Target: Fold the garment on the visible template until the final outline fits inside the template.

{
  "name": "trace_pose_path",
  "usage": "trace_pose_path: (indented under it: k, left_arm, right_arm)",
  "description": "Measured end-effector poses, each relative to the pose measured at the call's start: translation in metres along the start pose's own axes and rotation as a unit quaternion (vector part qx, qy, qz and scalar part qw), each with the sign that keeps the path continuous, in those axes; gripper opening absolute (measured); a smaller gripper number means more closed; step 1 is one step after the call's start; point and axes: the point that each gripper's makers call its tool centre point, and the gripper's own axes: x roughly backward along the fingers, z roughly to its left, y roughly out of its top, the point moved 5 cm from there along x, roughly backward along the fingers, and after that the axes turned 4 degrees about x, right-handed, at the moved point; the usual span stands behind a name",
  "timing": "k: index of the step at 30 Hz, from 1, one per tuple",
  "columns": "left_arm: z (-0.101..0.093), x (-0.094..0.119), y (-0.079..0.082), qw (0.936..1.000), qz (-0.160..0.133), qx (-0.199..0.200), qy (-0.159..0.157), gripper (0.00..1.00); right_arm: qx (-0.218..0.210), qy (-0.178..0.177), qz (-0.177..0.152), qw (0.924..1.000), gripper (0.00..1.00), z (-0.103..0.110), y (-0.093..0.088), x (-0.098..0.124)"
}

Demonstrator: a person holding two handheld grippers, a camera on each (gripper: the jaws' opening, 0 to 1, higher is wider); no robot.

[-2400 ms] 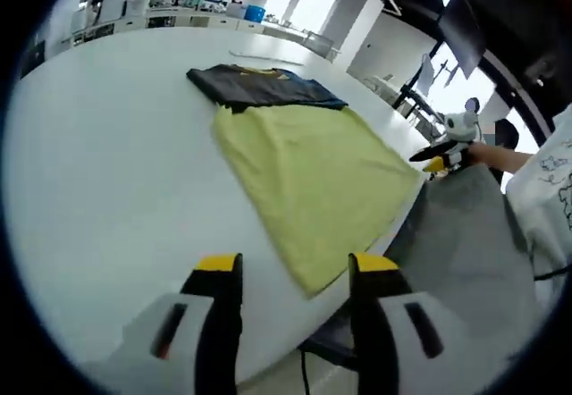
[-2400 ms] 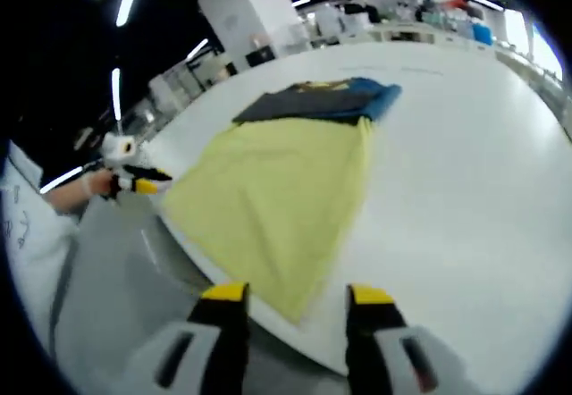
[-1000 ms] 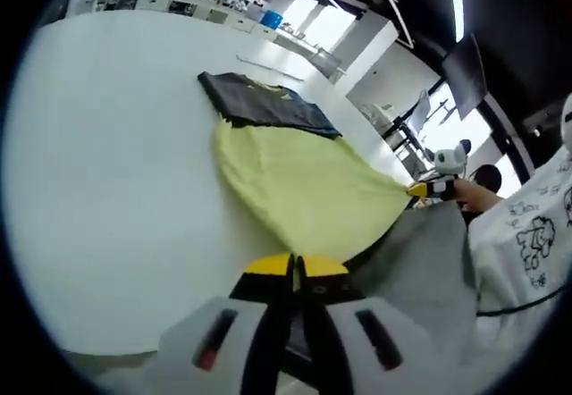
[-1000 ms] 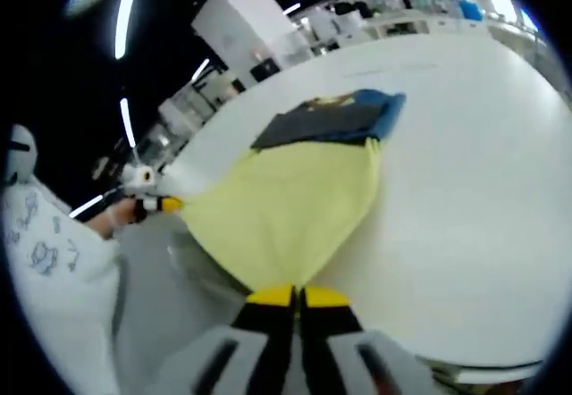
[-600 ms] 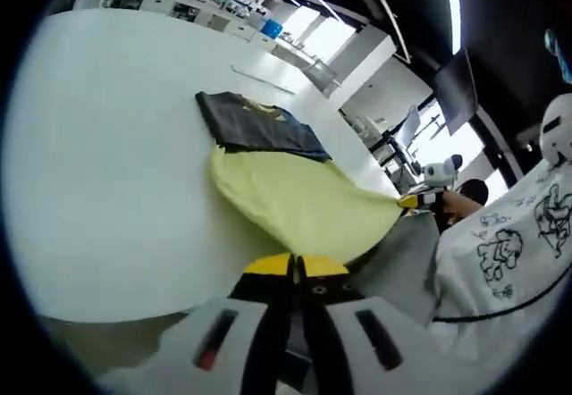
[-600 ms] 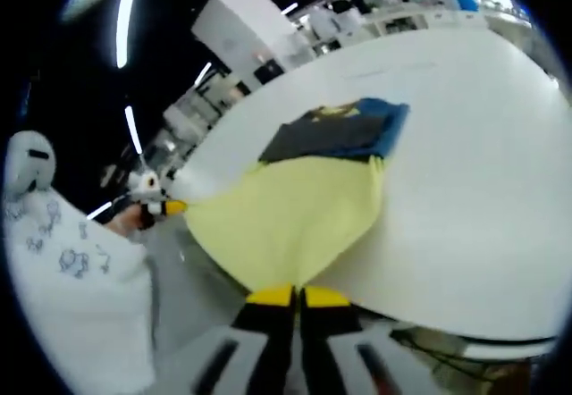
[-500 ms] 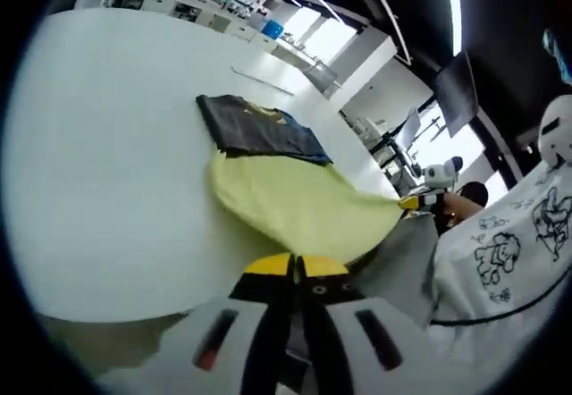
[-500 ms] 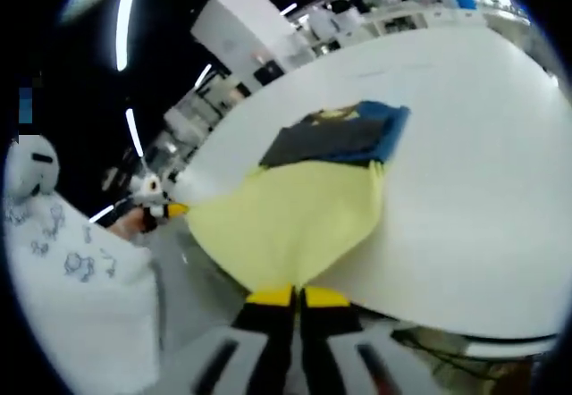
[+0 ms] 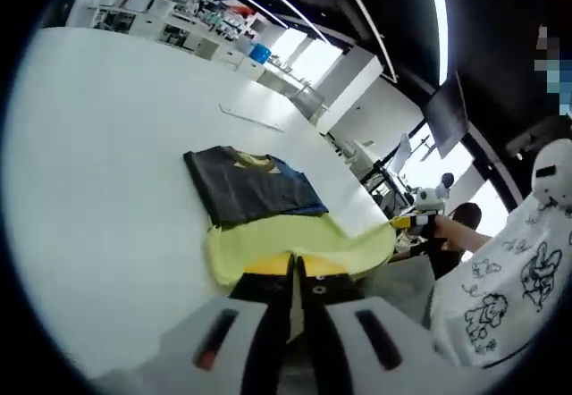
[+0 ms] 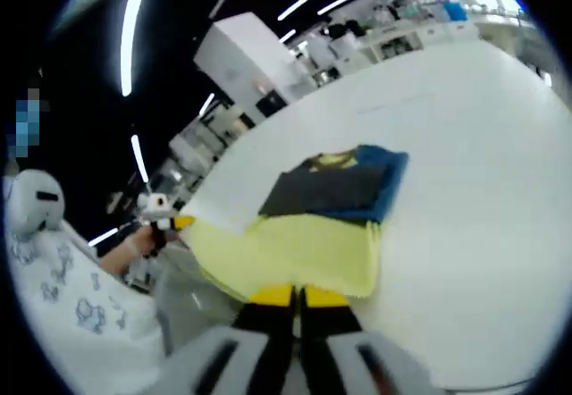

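Clearly my left gripper (image 9: 294, 281) and right gripper (image 10: 298, 297) clamp the yellow shirt's (image 9: 295, 240) hem corners; soft, limp, light.

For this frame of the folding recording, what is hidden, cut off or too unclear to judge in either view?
- Near hem of the pale yellow cloth garment: in the left gripper view, the left claw covers it; in the right gripper view, the right claw does.
- Template outline: not discernible on the white table; the garment may cover it.
- Dark folded garment with blue edge: its underside and number of folds are hidden.
- Far shelves: too small and blurred.
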Motion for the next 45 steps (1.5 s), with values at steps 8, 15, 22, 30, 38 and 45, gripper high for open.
trace_pose_path:
  k: [8,15,22,30,38,45]
  left_arm:
    - [0.023,-0.033,0.036,0.9993,-0.031,-0.02,0.012,0.0]
    - [0.036,-0.057,0.068,0.9966,-0.072,-0.029,0.029,0.0]
    - [0.05,-0.072,0.093,0.9931,-0.11,-0.021,0.037,0.0]
    - [0.054,-0.09,0.112,0.9907,-0.129,-0.002,0.043,0.0]
    - [0.079,-0.109,0.124,0.9879,-0.136,0.016,0.073,0.0]
    - [0.11,-0.126,0.118,0.9873,-0.118,0.031,0.101,0.0]
  right_arm:
    - [0.015,-0.036,-0.052,0.9979,0.0,-0.021,0.037,-0.012]
    - [0.026,-0.064,-0.093,0.9933,0.0,-0.047,0.07,-0.029]
    - [0.037,-0.072,-0.111,0.9905,0.0,-0.071,0.105,-0.043]
    - [0.041,-0.085,-0.128,0.9873,0.0,-0.097,0.137,-0.064]
    - [0.047,-0.109,-0.144,0.9824,0.0,-0.119,0.154,-0.091]
    - [0.027,-0.137,-0.139,0.9803,0.0,-0.148,0.143,-0.117]
